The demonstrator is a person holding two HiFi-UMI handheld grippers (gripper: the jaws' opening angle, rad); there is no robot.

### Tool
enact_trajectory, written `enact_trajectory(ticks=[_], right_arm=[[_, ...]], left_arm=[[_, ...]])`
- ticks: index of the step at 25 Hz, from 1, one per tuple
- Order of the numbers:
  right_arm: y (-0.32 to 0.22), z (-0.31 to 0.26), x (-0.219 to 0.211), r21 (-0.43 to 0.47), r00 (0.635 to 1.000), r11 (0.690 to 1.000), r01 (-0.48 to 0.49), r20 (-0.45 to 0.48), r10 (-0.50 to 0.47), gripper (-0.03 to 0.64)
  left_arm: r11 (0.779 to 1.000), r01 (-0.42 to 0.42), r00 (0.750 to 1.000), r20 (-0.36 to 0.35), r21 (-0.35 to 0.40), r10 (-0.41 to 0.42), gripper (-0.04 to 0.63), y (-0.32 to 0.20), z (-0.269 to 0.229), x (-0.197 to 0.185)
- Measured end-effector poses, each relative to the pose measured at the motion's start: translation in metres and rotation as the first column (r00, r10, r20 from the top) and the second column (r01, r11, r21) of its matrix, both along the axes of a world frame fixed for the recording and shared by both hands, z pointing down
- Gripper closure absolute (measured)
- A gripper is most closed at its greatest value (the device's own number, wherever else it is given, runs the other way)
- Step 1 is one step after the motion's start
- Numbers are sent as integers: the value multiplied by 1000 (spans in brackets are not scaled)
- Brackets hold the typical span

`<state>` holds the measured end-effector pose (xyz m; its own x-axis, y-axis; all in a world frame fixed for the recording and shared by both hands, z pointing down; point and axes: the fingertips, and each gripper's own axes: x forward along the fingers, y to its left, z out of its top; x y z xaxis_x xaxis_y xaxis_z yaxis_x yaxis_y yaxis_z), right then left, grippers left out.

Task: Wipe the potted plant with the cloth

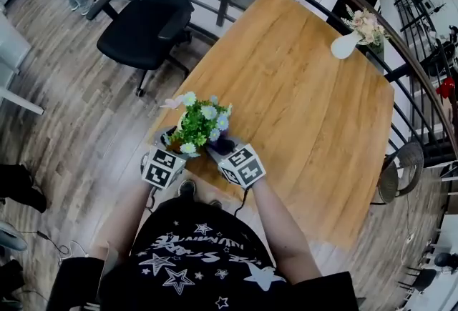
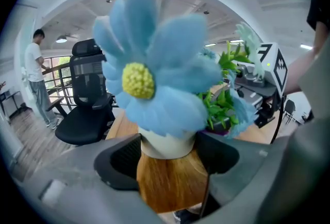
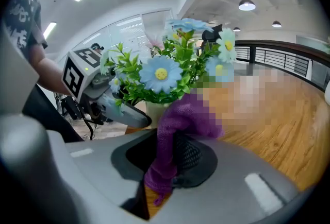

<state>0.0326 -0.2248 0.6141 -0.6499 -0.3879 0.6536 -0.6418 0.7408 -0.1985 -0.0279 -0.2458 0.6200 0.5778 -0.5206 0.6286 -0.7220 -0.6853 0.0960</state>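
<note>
While the potted plant (image 1: 200,124) stands at the worktop's (image 1: 300,102) seven o'clock edge, its white pot (image 2: 166,140) is pinched by the left claw (image 2: 170,152). The purple cloth (image 3: 178,120), clamped in the right claw (image 3: 172,164), is held against the foliage at four o'clock.

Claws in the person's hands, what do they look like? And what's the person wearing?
The left claw and the right claw are both chunky grey plastic with black ribbed pads inside. Each carries a white cube printed with black square patterns, and thin black cables trail below. The person wears a black top with white stars.
</note>
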Motion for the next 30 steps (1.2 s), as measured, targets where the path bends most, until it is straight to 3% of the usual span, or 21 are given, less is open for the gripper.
enact_trajectory(ticks=[9,18,30], right_arm=[[26,-3,-24,3,996,996,88,-5,-88,537],[26,-2,-22,9,997,998,69,-35,-68,537],[20,-2,4,20,998,999,-29,-60,30,537]], left_arm=[[998,58,998,1,0,-58,244,-1,-2,2],[998,68,998,7,5,-68,245,1,0,2],[1000,-16,1000,-5,-15,16,244,34,-1,20]])
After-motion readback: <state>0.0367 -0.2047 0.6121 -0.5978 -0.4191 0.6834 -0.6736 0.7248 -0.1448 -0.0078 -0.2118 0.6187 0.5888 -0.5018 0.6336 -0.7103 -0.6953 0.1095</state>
